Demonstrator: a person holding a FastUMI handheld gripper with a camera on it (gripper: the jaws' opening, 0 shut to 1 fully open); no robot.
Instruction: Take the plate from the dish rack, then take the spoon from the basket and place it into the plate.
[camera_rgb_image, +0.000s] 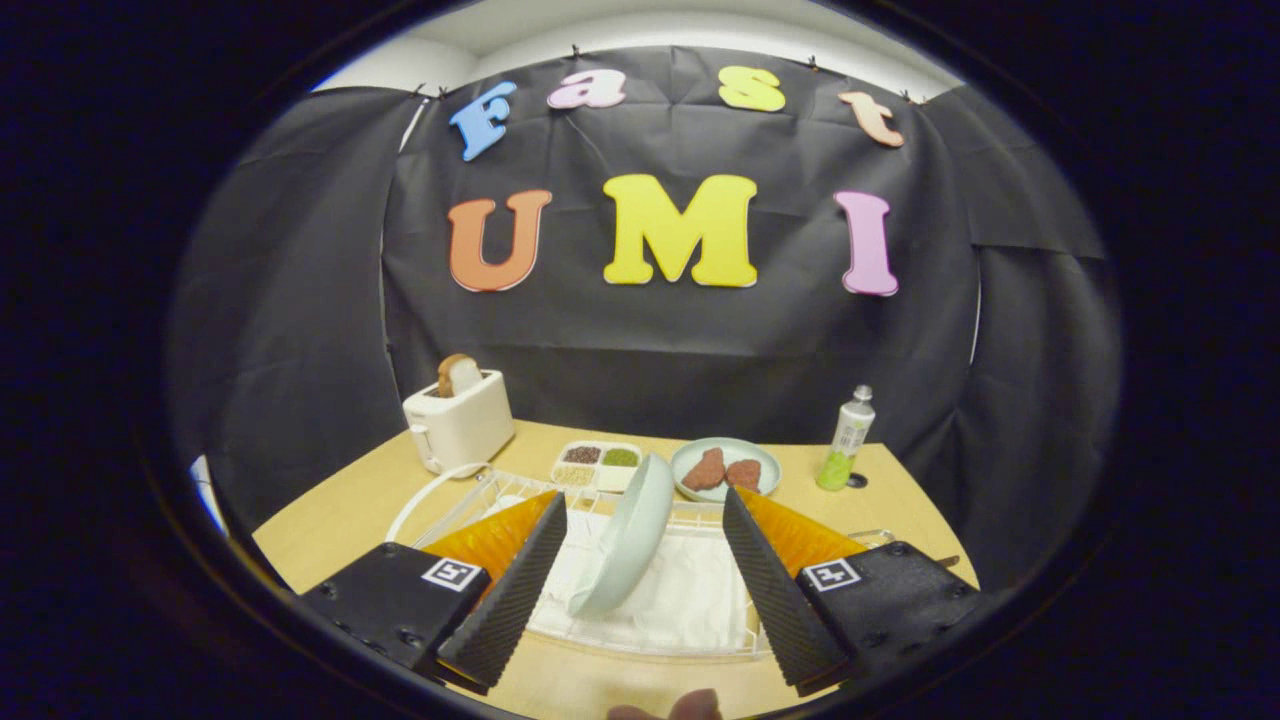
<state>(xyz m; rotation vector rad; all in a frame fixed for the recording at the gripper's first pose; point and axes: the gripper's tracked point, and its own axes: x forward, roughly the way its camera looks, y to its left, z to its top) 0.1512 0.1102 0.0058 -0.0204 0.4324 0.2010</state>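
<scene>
A pale green plate (625, 540) stands on edge, tilted, in the white wire dish rack (690, 640), which has a white tray under it. My gripper (645, 505) is open, with the plate's upper rim standing between its two fingers (515, 590); neither finger touches the plate. The plate leans closer to the left finger. The rack's far wires (470, 490) run behind the left finger. I cannot make out a spoon or a basket; the fingers hide the rack's sides.
On the wooden table (340, 520) beyond the rack stand a white toaster (458, 420) with bread, a divided tray of grains (597, 465), a plate with two pieces of meat (725, 468) and a green bottle (846, 440). A fingertip (690, 706) shows below the fingers.
</scene>
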